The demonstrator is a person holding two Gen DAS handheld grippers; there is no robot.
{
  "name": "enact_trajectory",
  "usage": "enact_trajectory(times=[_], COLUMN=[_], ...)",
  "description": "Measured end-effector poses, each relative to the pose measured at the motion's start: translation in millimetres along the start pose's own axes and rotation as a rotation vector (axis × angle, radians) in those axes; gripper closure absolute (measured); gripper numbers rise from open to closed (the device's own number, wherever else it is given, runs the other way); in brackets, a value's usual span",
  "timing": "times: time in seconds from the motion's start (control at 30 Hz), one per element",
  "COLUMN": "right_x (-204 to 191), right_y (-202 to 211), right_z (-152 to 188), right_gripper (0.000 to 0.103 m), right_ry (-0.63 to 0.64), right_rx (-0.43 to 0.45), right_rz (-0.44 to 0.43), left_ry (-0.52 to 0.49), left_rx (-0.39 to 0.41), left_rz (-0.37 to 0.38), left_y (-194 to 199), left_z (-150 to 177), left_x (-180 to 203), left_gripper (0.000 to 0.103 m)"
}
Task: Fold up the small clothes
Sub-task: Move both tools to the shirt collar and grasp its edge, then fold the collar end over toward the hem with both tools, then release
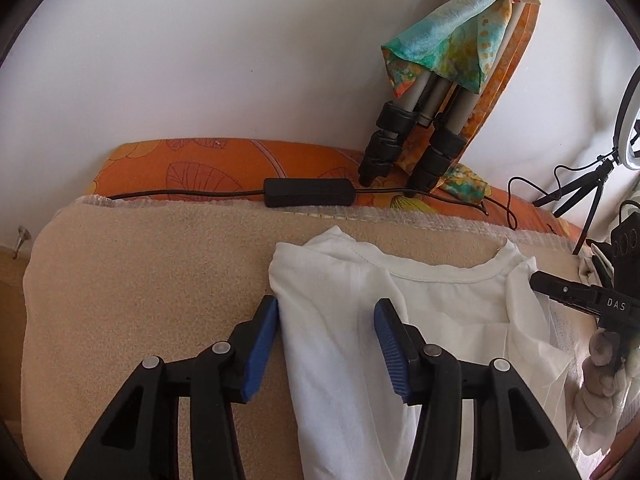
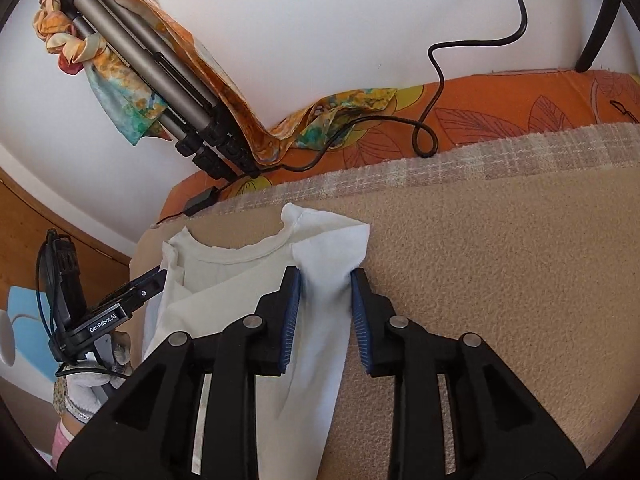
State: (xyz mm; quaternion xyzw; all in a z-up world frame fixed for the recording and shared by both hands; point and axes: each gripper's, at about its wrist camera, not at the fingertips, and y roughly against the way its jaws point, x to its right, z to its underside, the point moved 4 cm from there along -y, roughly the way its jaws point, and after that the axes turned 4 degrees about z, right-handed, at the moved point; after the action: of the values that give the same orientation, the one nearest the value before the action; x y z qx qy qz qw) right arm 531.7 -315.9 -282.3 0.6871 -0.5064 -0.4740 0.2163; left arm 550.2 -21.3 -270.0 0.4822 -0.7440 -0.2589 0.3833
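A small white T-shirt lies neck-away on the beige blanket, with both side parts folded inward. My left gripper is open, its blue pads straddling the shirt's left folded edge. My right gripper is open too, its pads on either side of the shirt's right folded shoulder. Neither is closed on cloth. The right gripper shows in the left wrist view at the shirt's right edge. The left gripper shows in the right wrist view at the shirt's left edge.
An orange patterned mattress lies behind the blanket against a white wall. On it are a black power adapter with cable and a folded tripod wrapped in a coloured scarf. A ring light on a small stand stands at right.
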Motion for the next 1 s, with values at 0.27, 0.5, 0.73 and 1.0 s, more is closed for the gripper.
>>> enact_trajectory(times=[0.27, 0.5, 0.73, 1.0], right_x=[-5.1, -4.4, -27.5, -64.0], right_y=[-7.0, 3.3, 39.0, 96.8], right_z=[-3.8, -2.4, -1.5, 21.6], right_gripper=[0.086, 0.097, 0.097, 0.097], right_ry=[0.03, 0.001, 0.037, 0.124], right_rx=[0.004, 0.033, 0.069, 0.1], right_rz=[-0.021, -0.017, -0.039, -0.051], left_ry=[-0.021, -0.037, -0.048, -0.072], left_rx=[0.026, 0.044, 0.085, 0.128], left_rz=[-0.025, 0.002, 0.062, 0.083], left_y=[-11.6, 4.5, 48.7, 114.3], left_z=[-9.6, -9.0, -8.4, 14.6], left_x=[1.9, 14.2, 29.1, 43.2], left_gripper=[0.084, 0.1, 0.1, 0.1])
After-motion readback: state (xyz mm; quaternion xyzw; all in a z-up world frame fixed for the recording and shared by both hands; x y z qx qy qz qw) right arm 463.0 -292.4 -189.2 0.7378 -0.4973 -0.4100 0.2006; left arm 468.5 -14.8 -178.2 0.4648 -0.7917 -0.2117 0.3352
